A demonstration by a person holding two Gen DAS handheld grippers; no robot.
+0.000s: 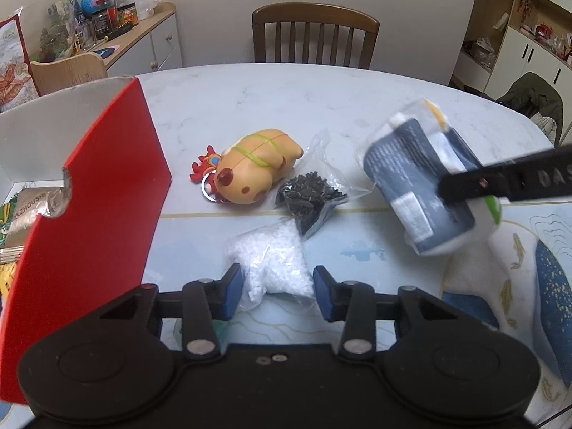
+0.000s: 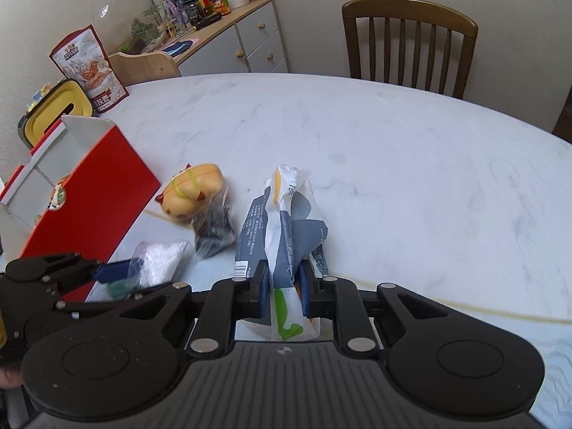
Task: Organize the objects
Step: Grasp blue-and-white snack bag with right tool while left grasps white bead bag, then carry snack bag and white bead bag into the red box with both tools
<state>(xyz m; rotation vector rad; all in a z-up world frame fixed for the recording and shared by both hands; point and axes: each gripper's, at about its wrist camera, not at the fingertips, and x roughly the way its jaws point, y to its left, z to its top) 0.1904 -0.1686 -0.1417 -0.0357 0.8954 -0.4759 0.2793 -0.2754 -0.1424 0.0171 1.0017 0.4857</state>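
Since your right gripper (image 2: 283, 287) is clamped on the dark blue and white plastic packet (image 2: 286, 228), lifted clear of the marble table (image 2: 393, 150), your left gripper (image 1: 279, 291), jaws spread, straddles the clear bag of white granules (image 1: 270, 264), presumably bound for the red cardboard box (image 1: 103, 186) at left.

Toy (image 1: 255, 169) right of box (image 1: 103, 193)

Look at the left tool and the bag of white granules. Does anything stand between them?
Nothing visible does. The left tool is open, its blue pads either side of the bag of white granules. The bag of dark pieces lies beyond it.
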